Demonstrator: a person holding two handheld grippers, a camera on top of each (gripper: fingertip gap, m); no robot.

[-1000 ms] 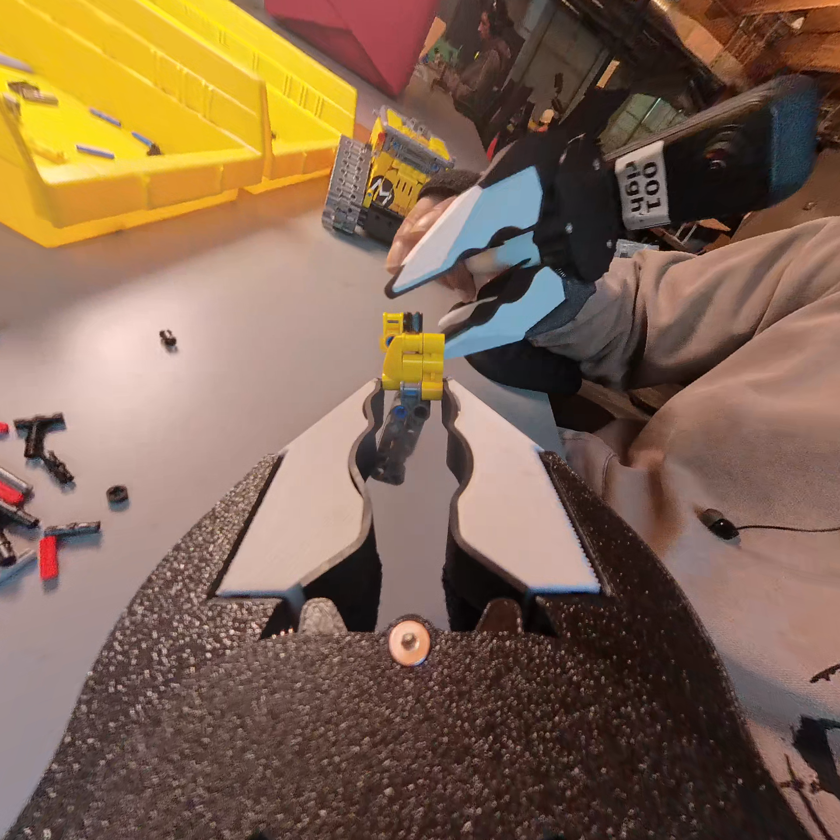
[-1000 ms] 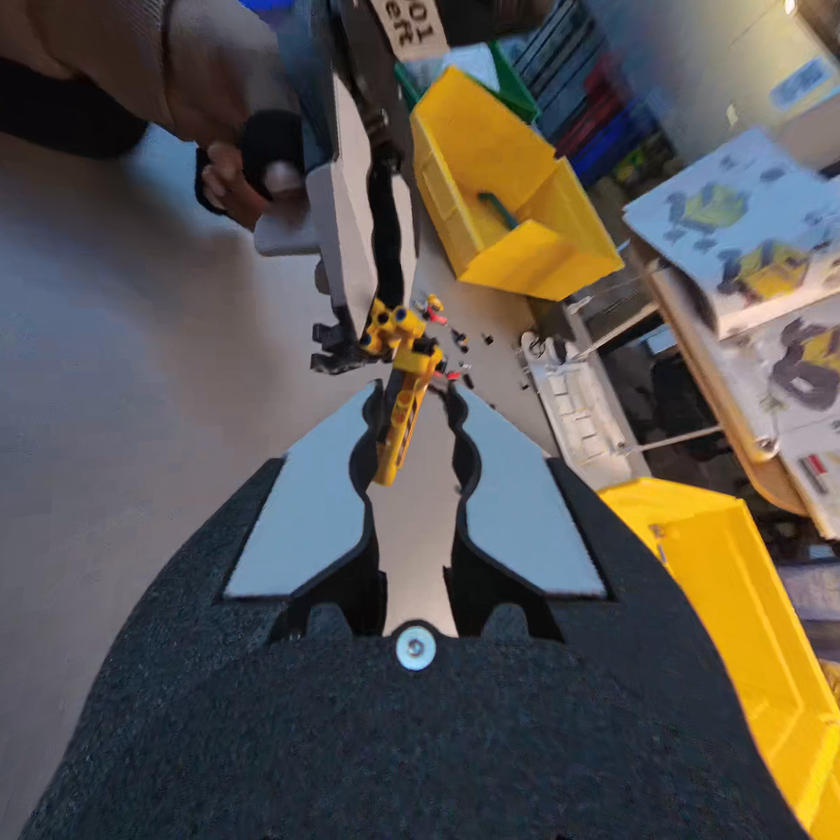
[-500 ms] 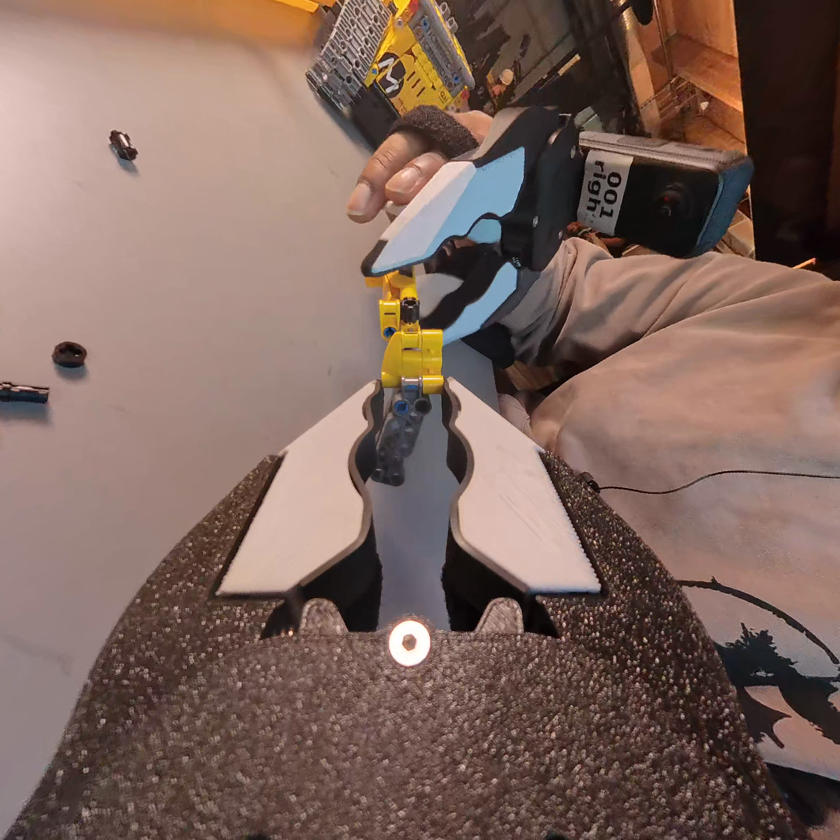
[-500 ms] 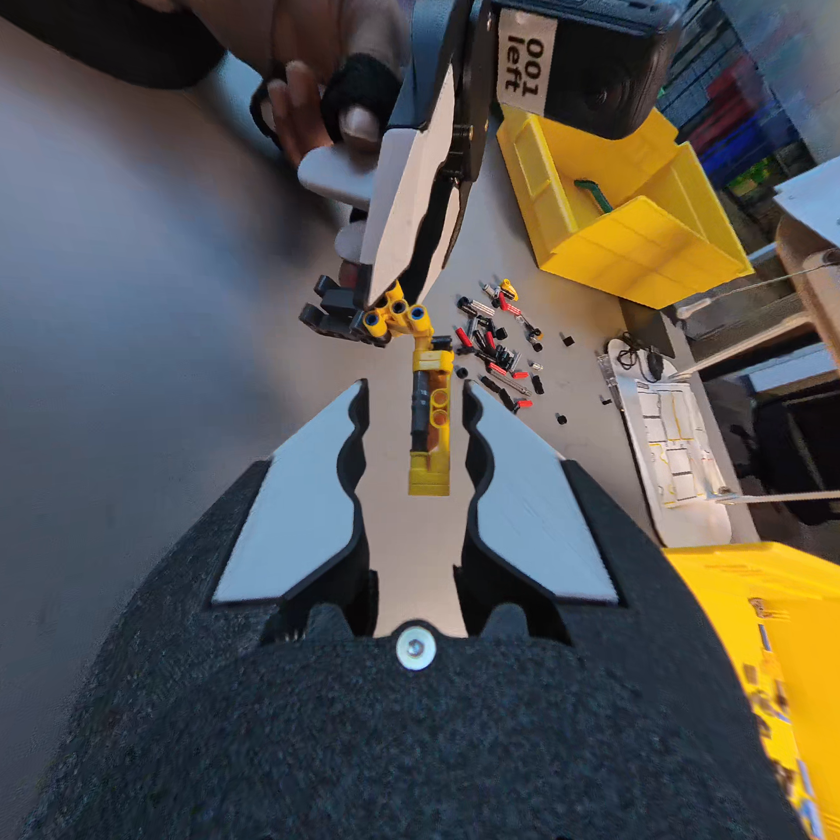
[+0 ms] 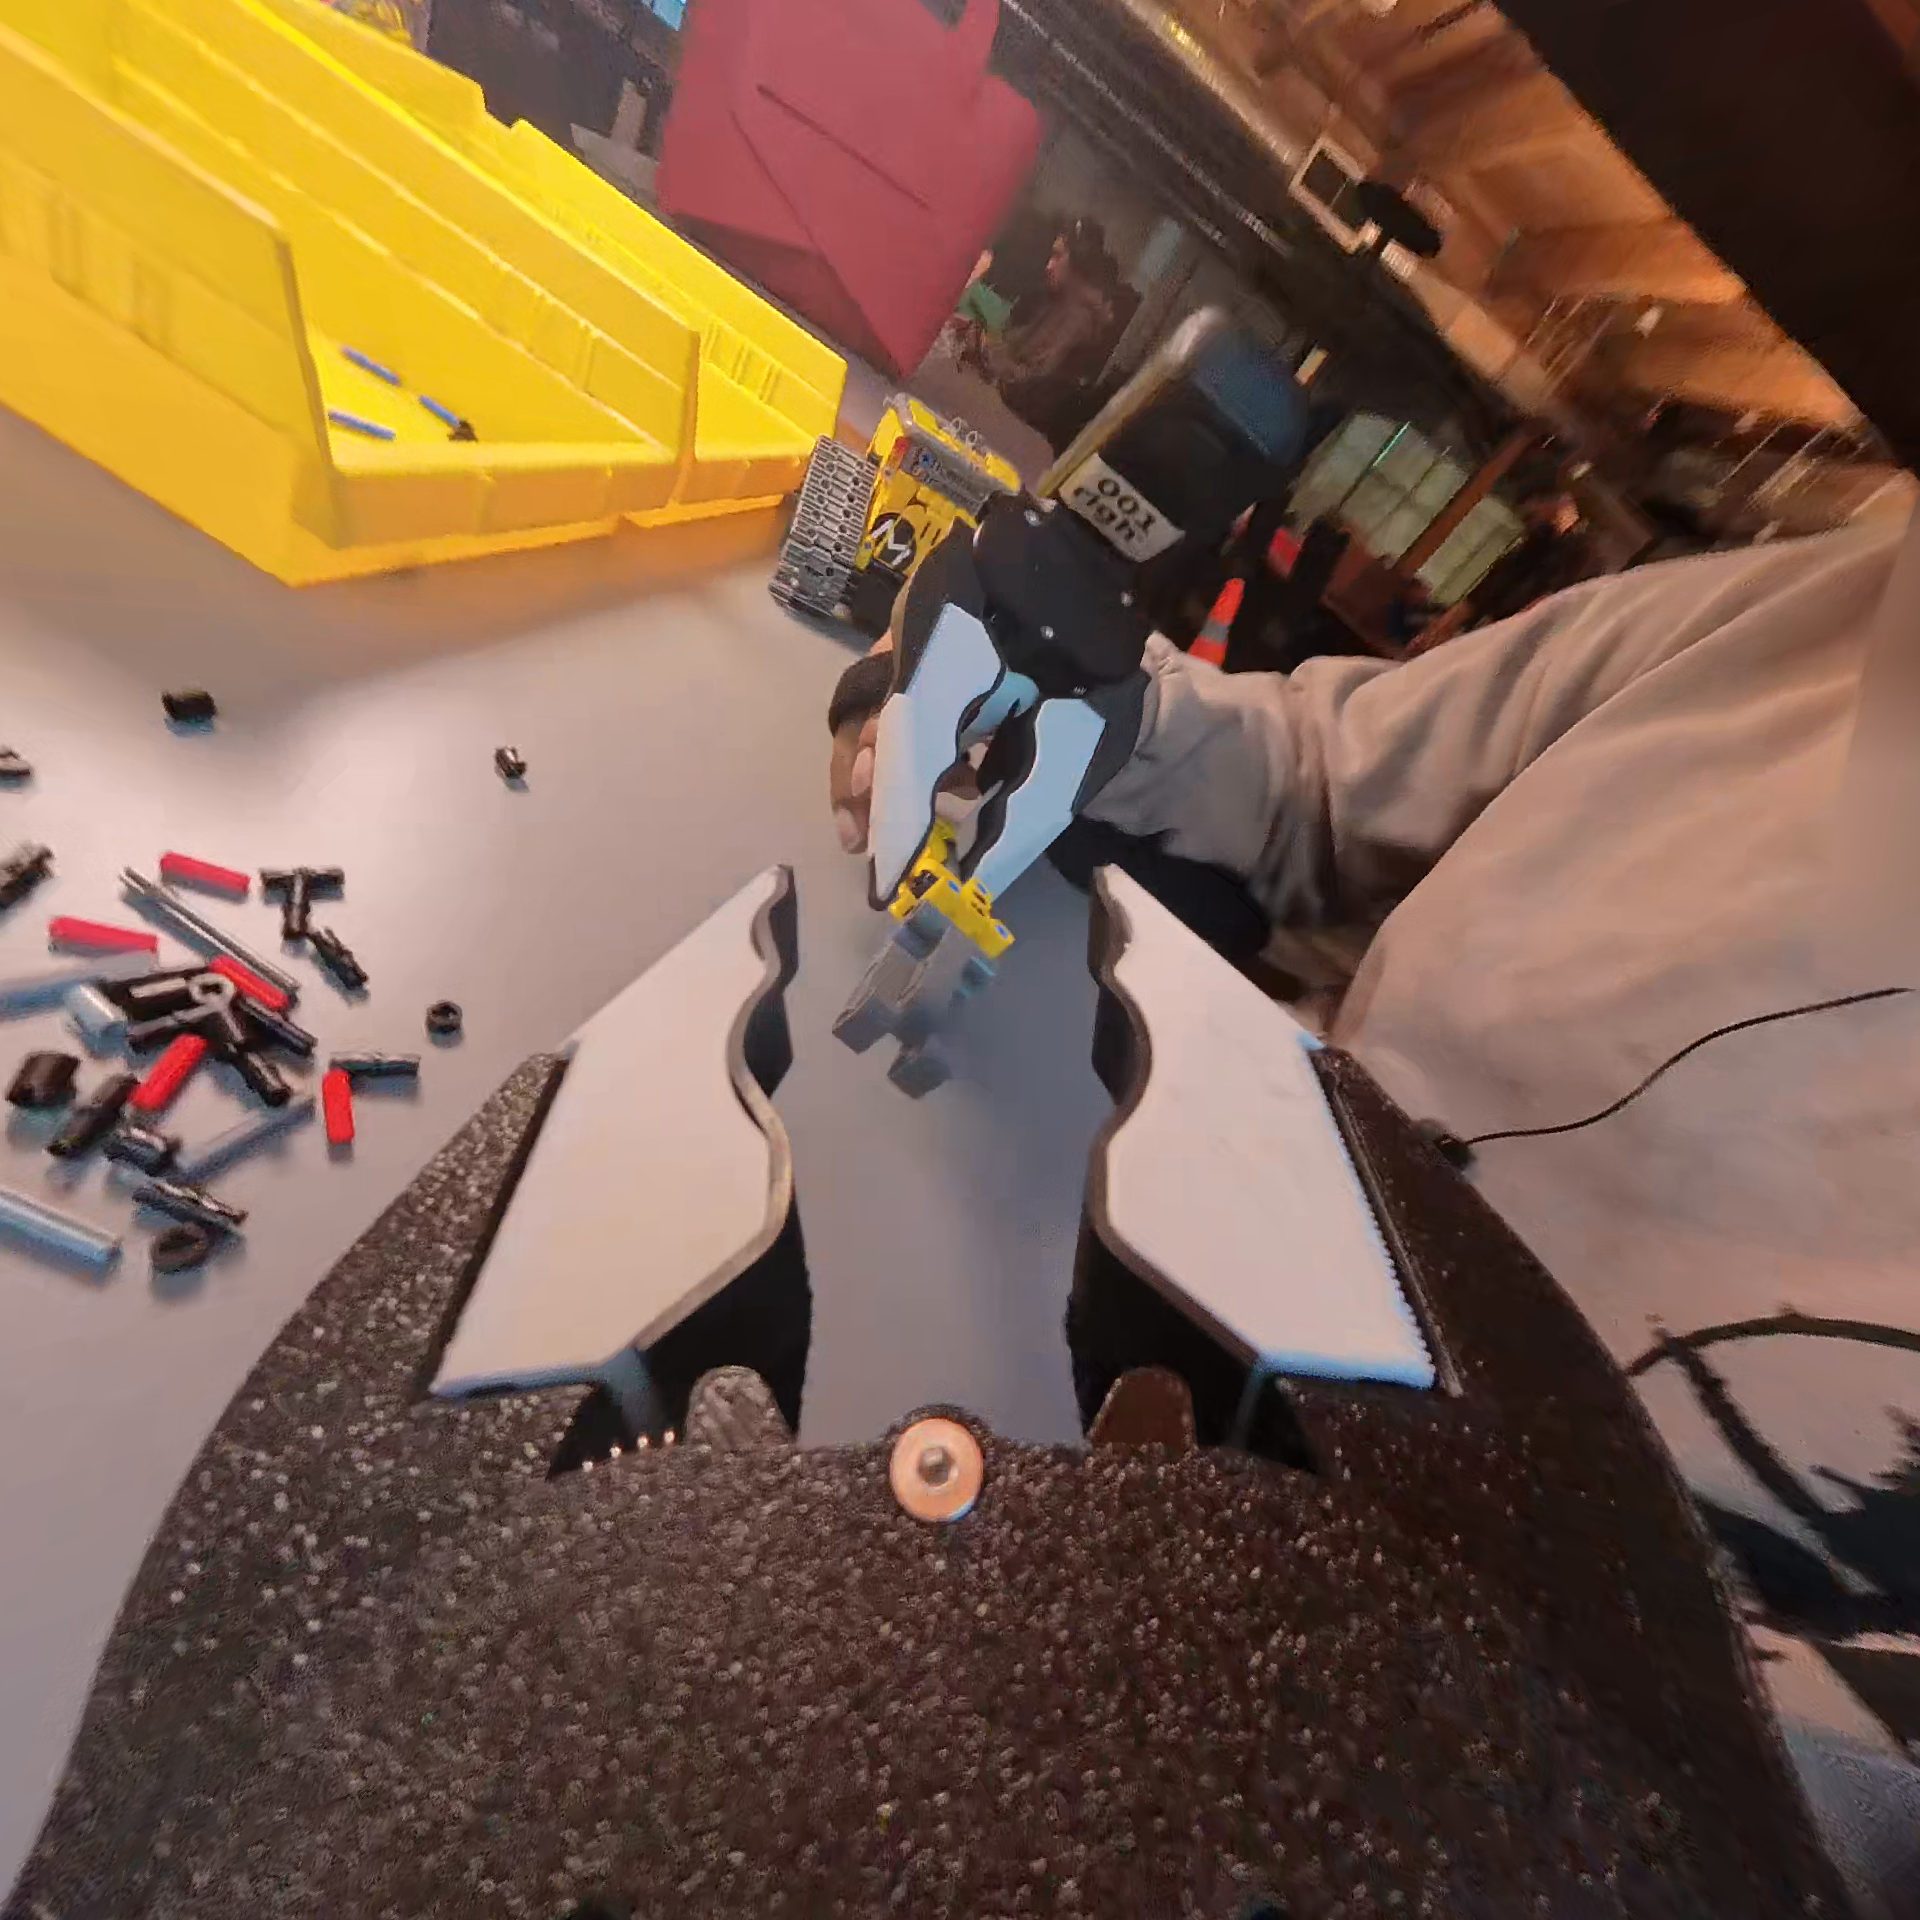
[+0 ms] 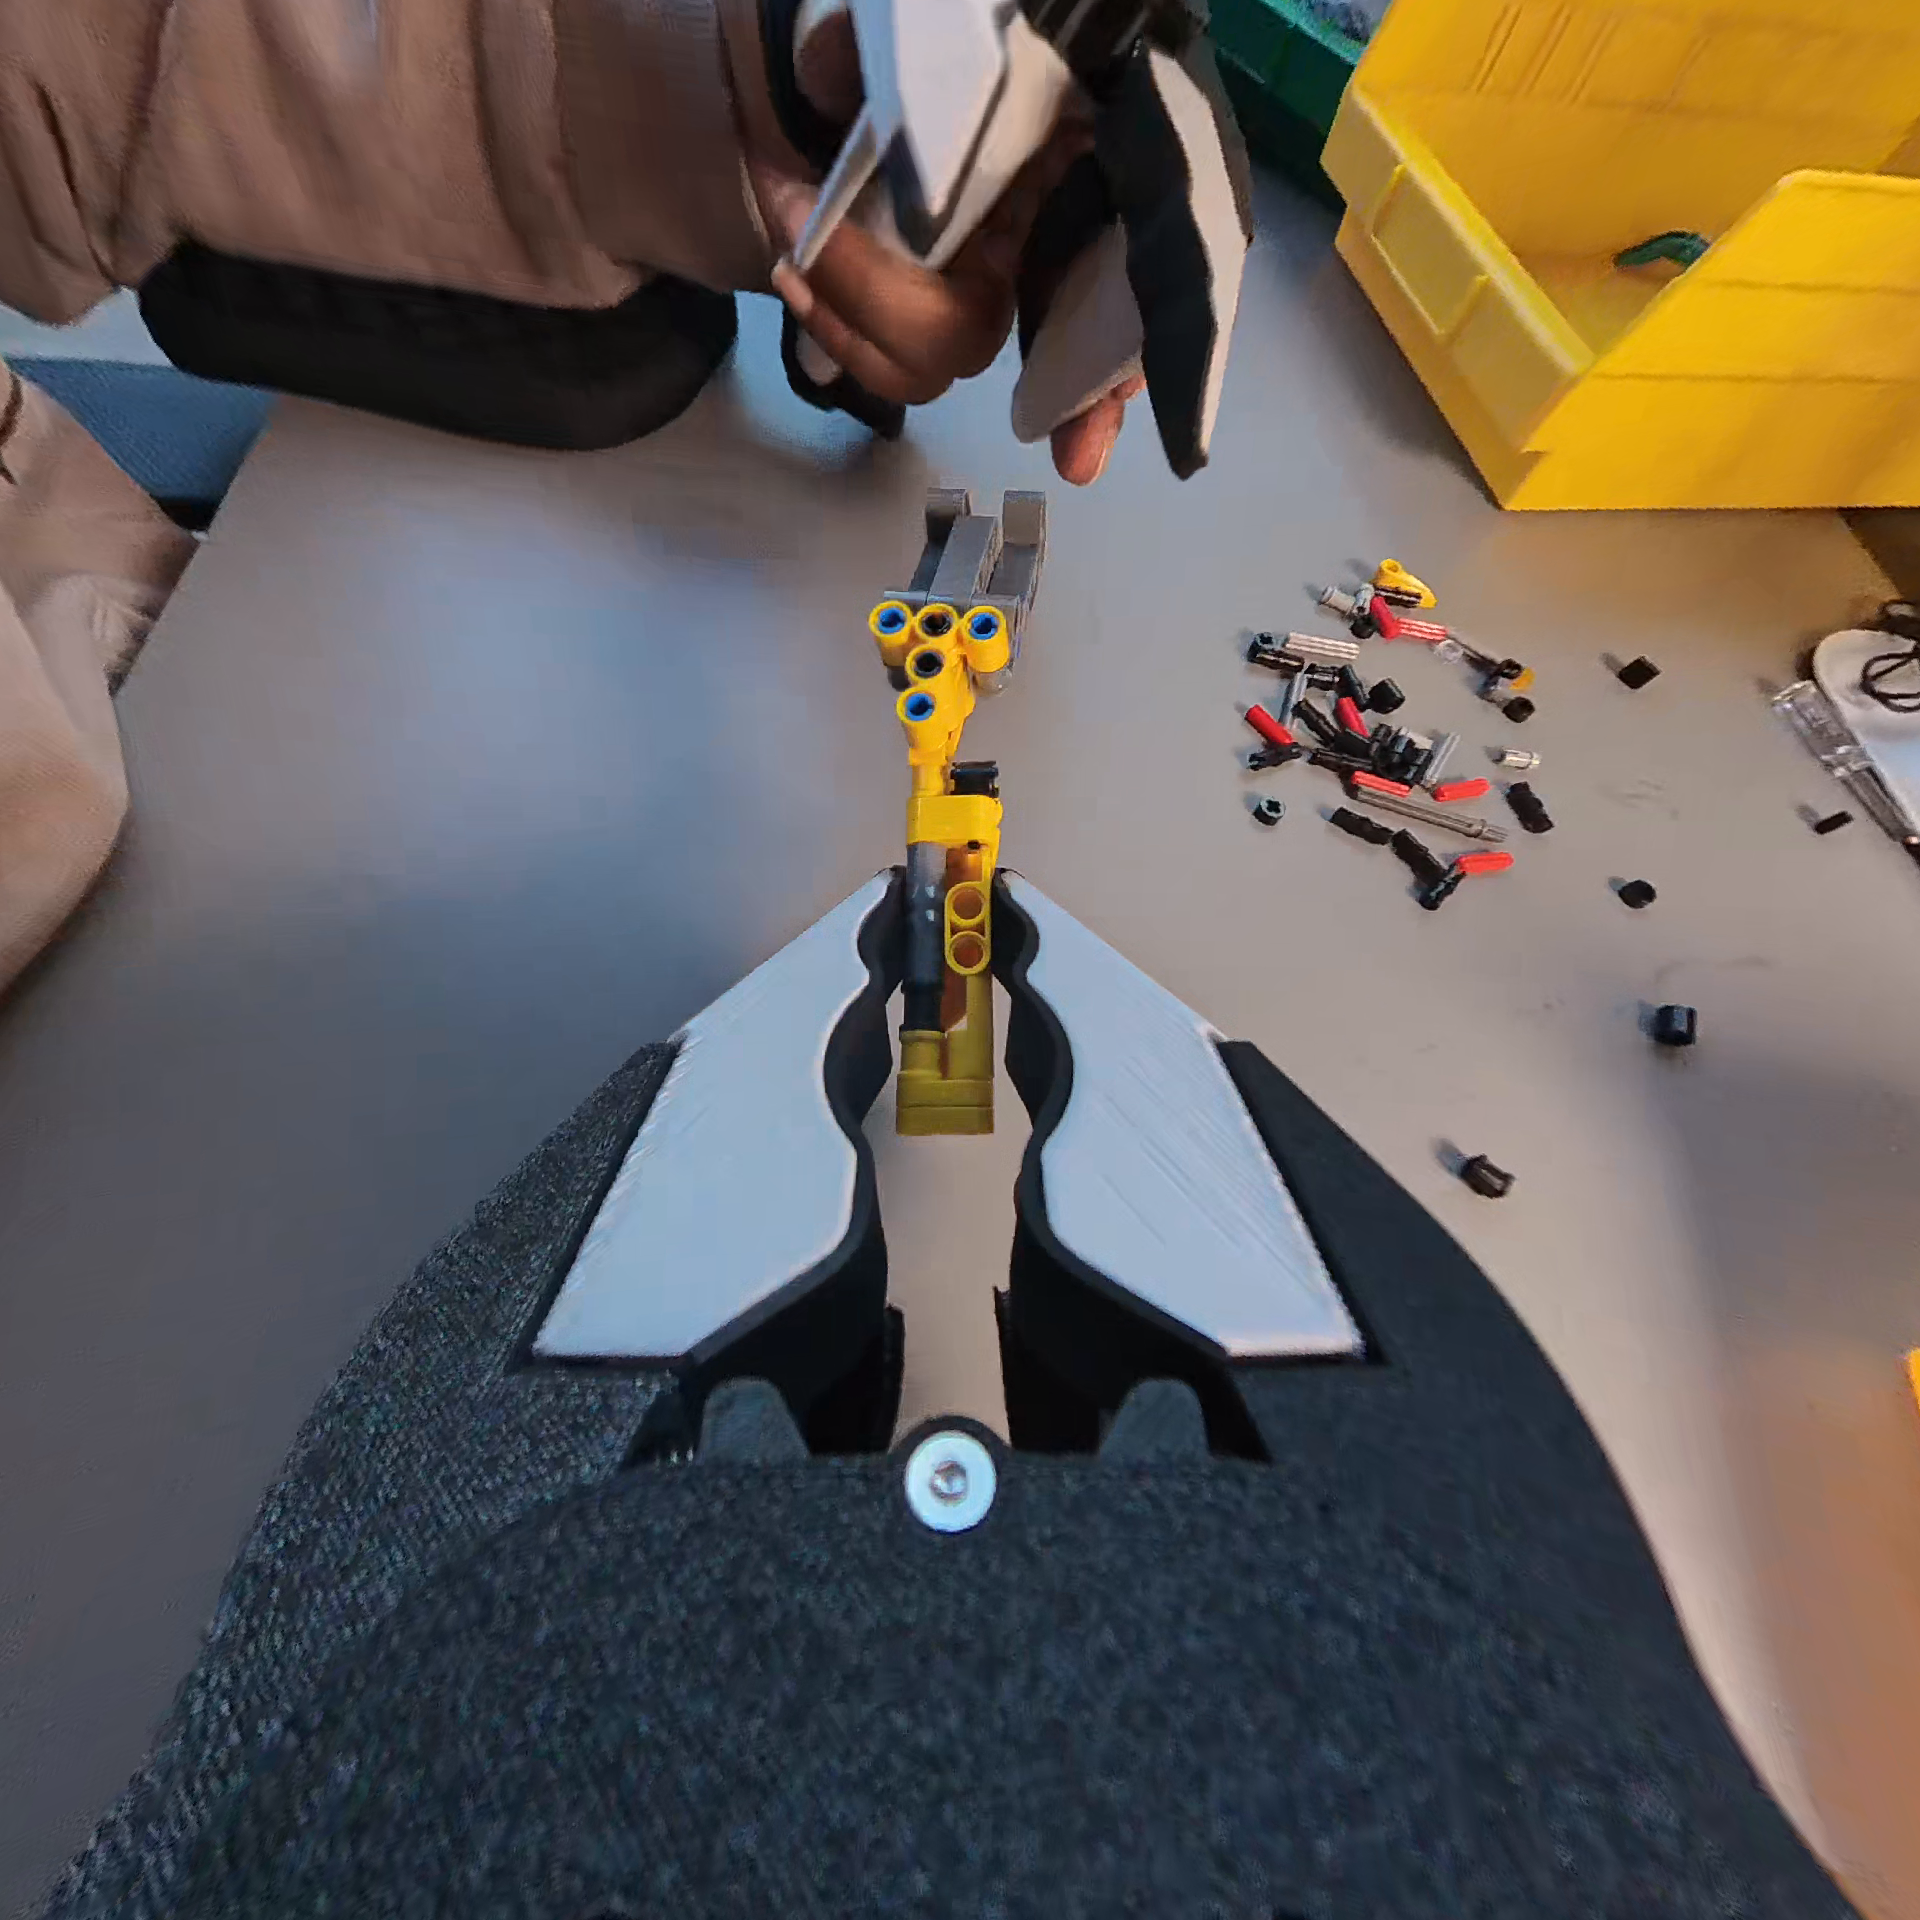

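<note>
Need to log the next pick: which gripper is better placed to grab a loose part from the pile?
Left, probably. The left gripper is open and empty beside the loose parts; the right gripper is shut on the yellow assembly.

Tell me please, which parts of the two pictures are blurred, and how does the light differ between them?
Left wrist view: warm orange light at upper right, background smeared, yellow bins sharp. Right wrist view: cooler even light, left gripper motion-blurred, yellow brick assembly in the right gripper sharp.
</note>
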